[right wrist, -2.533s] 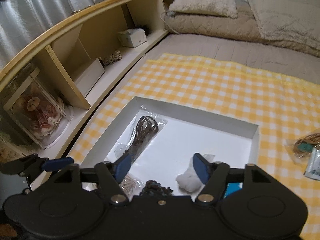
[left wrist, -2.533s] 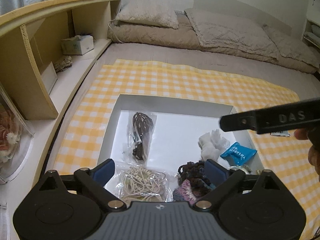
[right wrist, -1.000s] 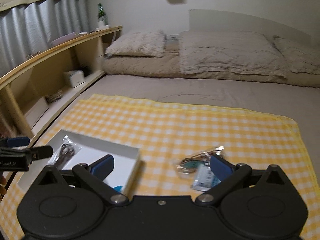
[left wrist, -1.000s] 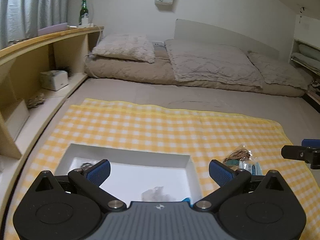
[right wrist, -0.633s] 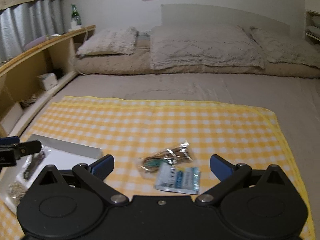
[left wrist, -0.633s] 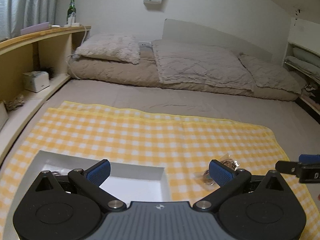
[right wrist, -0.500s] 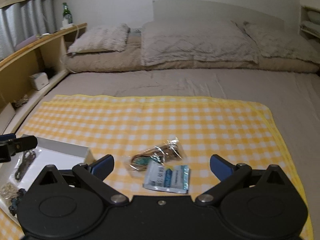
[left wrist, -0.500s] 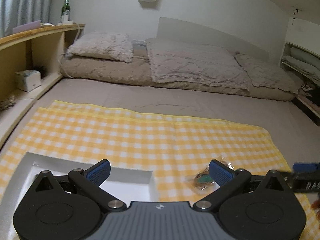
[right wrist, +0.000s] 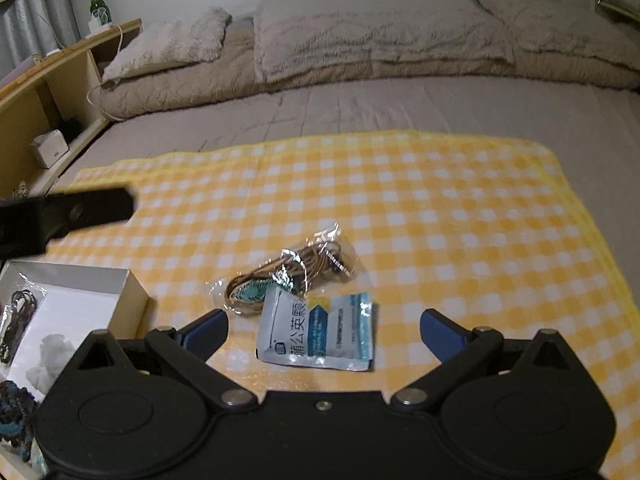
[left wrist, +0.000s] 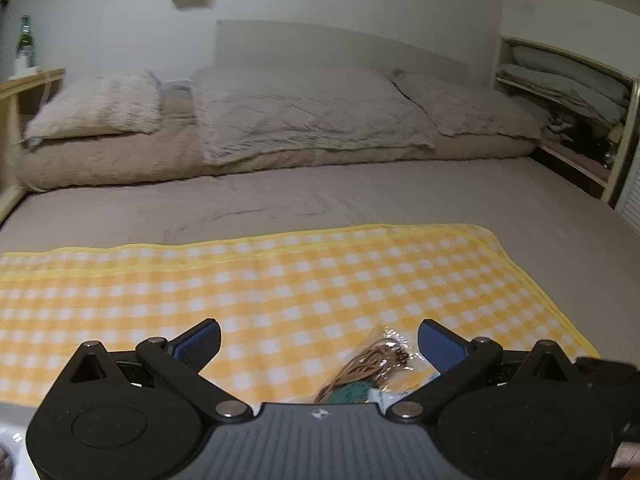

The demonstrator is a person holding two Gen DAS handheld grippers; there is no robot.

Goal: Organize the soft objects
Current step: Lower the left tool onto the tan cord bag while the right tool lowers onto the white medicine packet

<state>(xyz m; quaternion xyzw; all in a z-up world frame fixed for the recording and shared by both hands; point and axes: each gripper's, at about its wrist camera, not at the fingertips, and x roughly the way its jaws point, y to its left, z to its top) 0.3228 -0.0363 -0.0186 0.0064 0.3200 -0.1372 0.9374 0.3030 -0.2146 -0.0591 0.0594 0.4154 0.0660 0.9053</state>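
Note:
A clear bag of brown cord with a teal piece [right wrist: 288,276] lies on the yellow checked cloth [right wrist: 440,208]. A white and blue sachet [right wrist: 316,332] lies just in front of it. My right gripper [right wrist: 322,328] is open and empty, low over the sachet. My left gripper [left wrist: 318,342] is open and empty, with the cord bag [left wrist: 368,368] just ahead between its fingers. One left finger [right wrist: 68,212] shows at the left of the right wrist view. The white box [right wrist: 128,300] holds several soft items, among them a white wad [right wrist: 50,356] and a bagged dark cord [right wrist: 16,320].
The cloth lies on a grey-brown bed [left wrist: 320,196] with pillows and a quilt [left wrist: 296,112] at the far end. A wooden shelf unit [right wrist: 48,92] with a green bottle [right wrist: 98,6] runs along the left. More shelving [left wrist: 568,100] stands at the right.
Both grippers have swung right, away from the white box and toward the cord bag and sachet. The right gripper has come lower and closer to them. Both stay open.

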